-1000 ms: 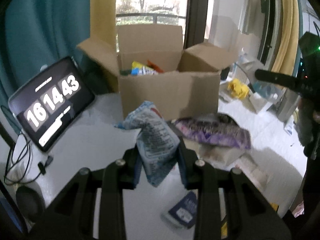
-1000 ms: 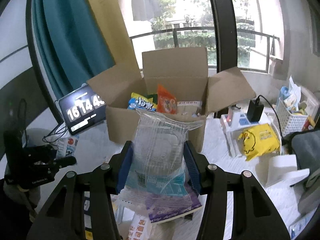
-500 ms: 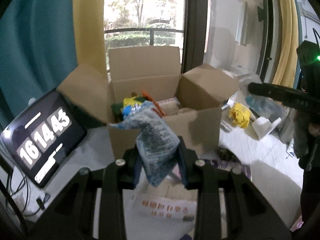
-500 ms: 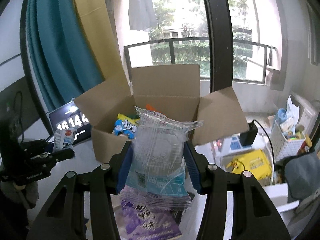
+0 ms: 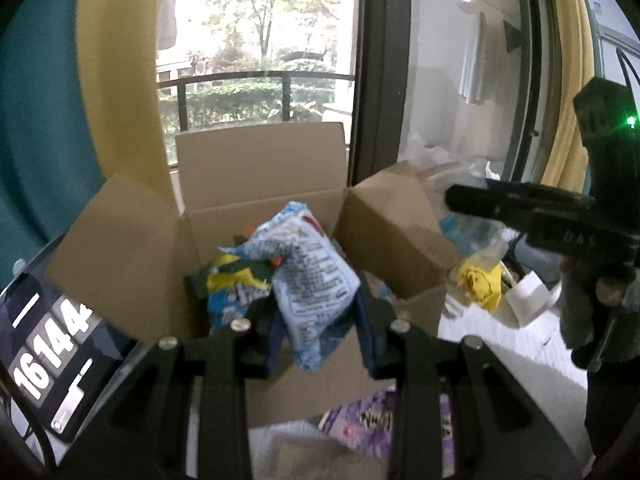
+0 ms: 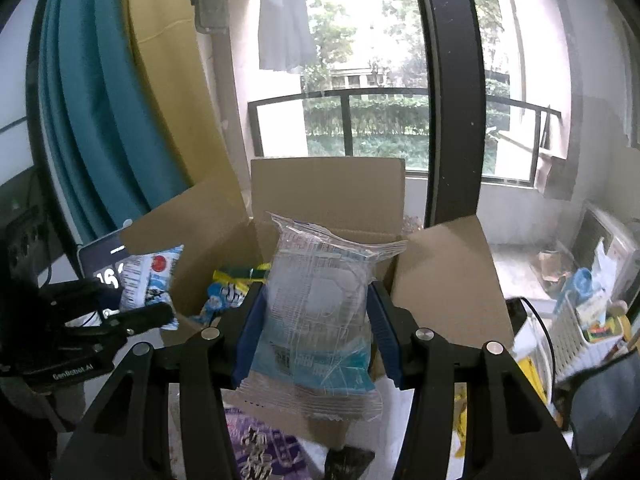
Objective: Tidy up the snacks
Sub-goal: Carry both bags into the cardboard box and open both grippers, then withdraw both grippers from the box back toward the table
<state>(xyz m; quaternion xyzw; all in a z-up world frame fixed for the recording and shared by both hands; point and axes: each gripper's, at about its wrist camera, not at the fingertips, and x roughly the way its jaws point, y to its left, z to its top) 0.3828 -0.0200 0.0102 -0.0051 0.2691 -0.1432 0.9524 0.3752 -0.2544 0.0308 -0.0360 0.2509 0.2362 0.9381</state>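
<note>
Left gripper: fingers clamped on a crumpled blue-and-white snack packet, held up over the open mouth of the cardboard box. Same packet seen from the right wrist view, off to the left beside the box's left flap. Right gripper: blue-padded fingers pressed on both sides of a clear plastic snack pack with a teal band low down, upright, raised in front of the box, near its front edge. Inside the box: a yellow-and-blue bag plus a hint of orange behind it, lying toward the left side. All four flaps open, rear flap upright. Below the box's front wall, on the surface: a purple packet, partly hidden by the left gripper's body. At the surface's left edge, leaning: a tablet with large white digits. To the right of the box: a yellow bag and a white basket of small items. Behind it all, a window with balcony railing, teal and yellow curtains.
</note>
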